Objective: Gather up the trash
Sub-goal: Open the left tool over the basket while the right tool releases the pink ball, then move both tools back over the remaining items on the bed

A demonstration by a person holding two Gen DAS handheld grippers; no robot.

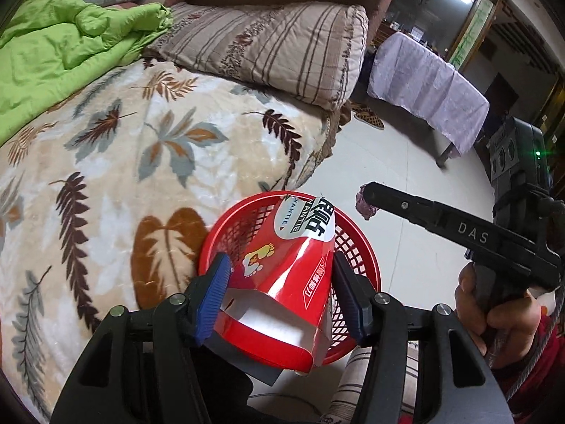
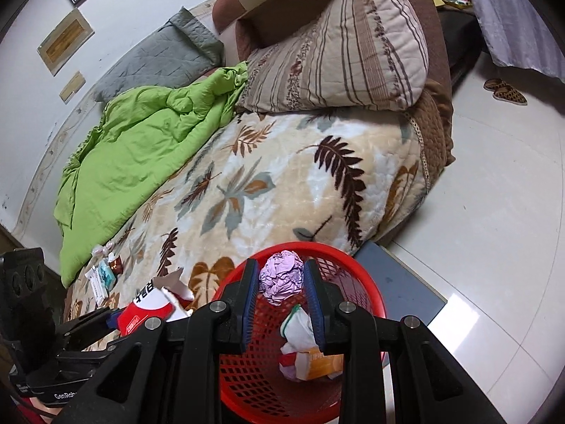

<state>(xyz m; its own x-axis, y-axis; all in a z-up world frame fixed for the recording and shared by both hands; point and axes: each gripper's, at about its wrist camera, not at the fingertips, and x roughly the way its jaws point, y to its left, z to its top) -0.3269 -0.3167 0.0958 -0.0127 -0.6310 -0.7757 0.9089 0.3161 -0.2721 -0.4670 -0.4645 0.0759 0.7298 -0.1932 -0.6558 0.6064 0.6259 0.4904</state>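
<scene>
Right view alone shows red mesh plastic basket interior — orange carton, white wrappers. Right gripper clamped on crumpled lilac paper ball; left gripper jaws clasp flattened red cardboard box over basket.

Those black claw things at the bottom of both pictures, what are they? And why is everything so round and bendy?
They are two grabbing tools a person holds, one per hand, each with a bendy-view camera looking along its fingers. The left gripper holds a red cardboard box over a red basket. The right gripper squeezes a crumpled purple paper ball above that basket, which already has some wrappers inside. Behind is a bed with a leaf blanket, where more litter waits.
</scene>
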